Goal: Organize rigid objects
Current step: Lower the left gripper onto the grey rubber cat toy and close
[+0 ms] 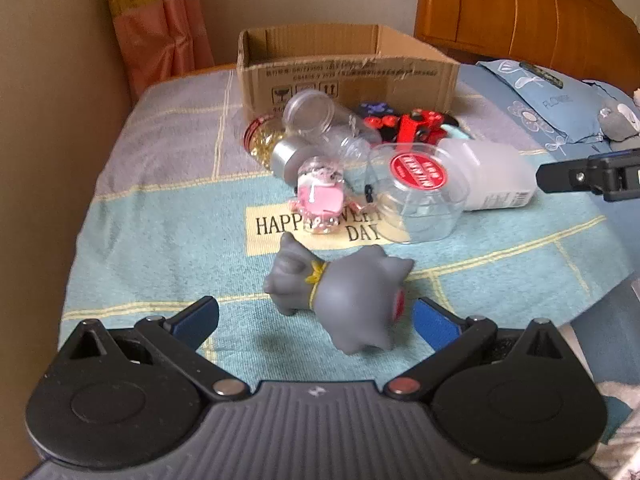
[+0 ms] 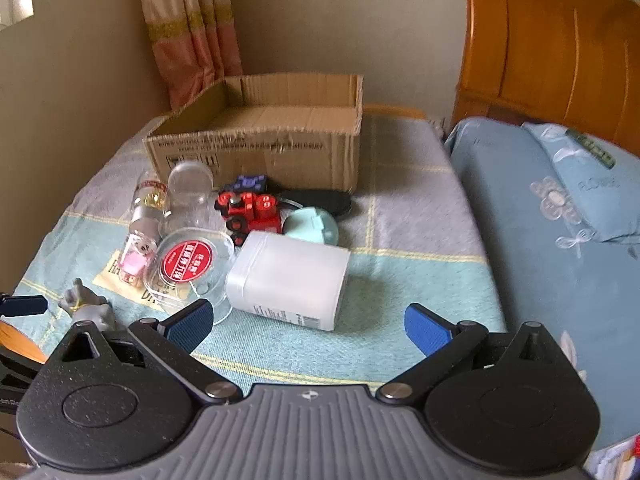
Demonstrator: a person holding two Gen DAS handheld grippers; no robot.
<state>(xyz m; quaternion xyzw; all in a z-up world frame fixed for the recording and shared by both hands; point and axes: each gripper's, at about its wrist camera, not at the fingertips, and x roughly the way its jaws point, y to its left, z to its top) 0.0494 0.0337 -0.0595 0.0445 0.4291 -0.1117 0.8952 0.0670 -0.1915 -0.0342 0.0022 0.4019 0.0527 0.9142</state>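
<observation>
On the bed, ahead of both my tools, I count one cardboard box [image 2: 256, 152], one grey figurine [image 1: 340, 296], one frosted white container [image 2: 288, 276] on its side, one clear tub with a red label [image 1: 418, 192], one small bottle with pink contents [image 1: 320, 196], one clear jar [image 1: 324, 124] lying down beside one jar of gold pieces [image 1: 262, 140], one red toy vehicle [image 2: 250, 210], one dark blue toy [image 2: 250, 184] behind it, and one mint-green piece [image 2: 314, 228].

Everything rests on a blue-and-lilac checked blanket [image 1: 168, 208] printed with "HAPPY EVERY DAY". At 2 o'clock lies a blue pillow [image 2: 580, 200] against an orange wooden headboard [image 2: 552, 60]; at 11 o'clock a pink curtain [image 2: 196, 32] hangs on a beige wall.

My left gripper [image 1: 316, 316] is released, its blue pads spread wide — the grey figurine lies on its side at 12 o'clock, right between them, its head just beside the right pad; I cannot tell whether they touch. My right gripper [image 2: 306, 320] is likewise spread and holds nothing — the frosted white container sits near at 12 o'clock, the labelled tub touching it at 11. The box stands open at the far end, at 12 o'clock.
</observation>
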